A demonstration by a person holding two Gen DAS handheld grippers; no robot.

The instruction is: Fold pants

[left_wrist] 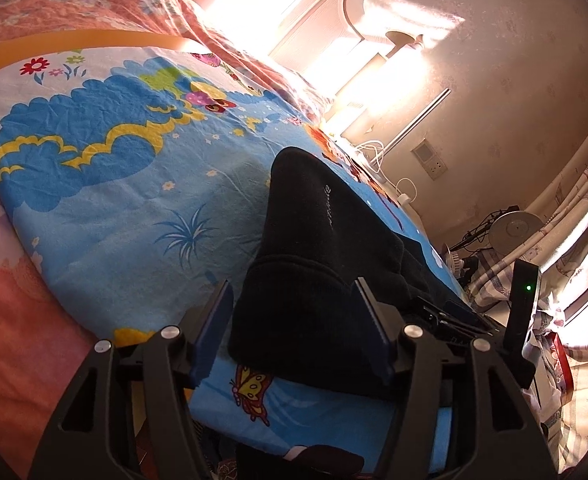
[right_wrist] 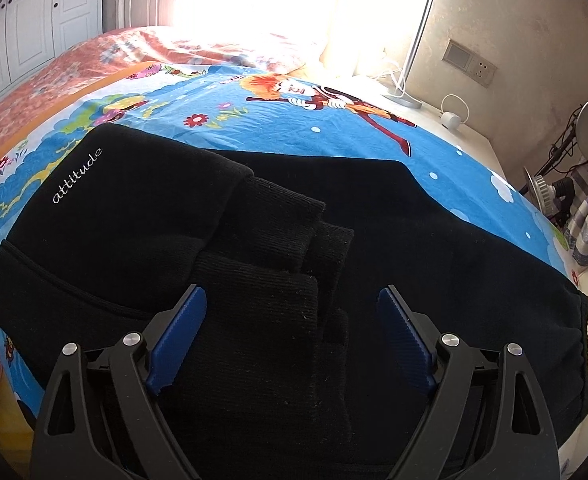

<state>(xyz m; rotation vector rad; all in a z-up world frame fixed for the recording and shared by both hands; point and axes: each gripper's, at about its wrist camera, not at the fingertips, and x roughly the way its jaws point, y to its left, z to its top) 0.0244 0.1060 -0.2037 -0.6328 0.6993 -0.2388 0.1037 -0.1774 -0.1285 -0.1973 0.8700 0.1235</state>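
**Pants folded over, both grippers open above them**

Pants [right_wrist: 230,216] fill the space between our jaws on both sides, so let's start there. On the right gripper [right_wrist: 292,334] the blue pads [right_wrist: 180,332] stand wide apart and grip nothing; black cloth passes under the gap, with the stacked ribbed cuffs [right_wrist: 294,236] just ahead of the tips. Over on the left gripper [left_wrist: 294,324], same story: jaws spread wide, holding nothing, with the near end of the black bundle lying between the fingers [left_wrist: 214,332] and running away ahead of them.

Now, how far along are we? We judge a good way. The legs look doubled back, because the cuffs rest on top of the body of the garment rather than trailing off it, and the upper layer with the white "attitude" lettering [right_wrist: 77,176] lies ahead and left of the right jaws. Beyond the right finger, a lower layer spreads out flat and wider than what sits on it, so we reckon another fold or some squaring up may be left. We cannot tell whether the bundle is meant to end this way.

The fabric looks thick, soft and matte black, with fine ribbing on the cuffs and a seam curving across the near panel. Edges are rounded, not crisp.

Further out, the garment lies on a bright blue cartoon sheet [right_wrist: 373,140], and past that we see an orange floral quilt [left_wrist: 94,0].
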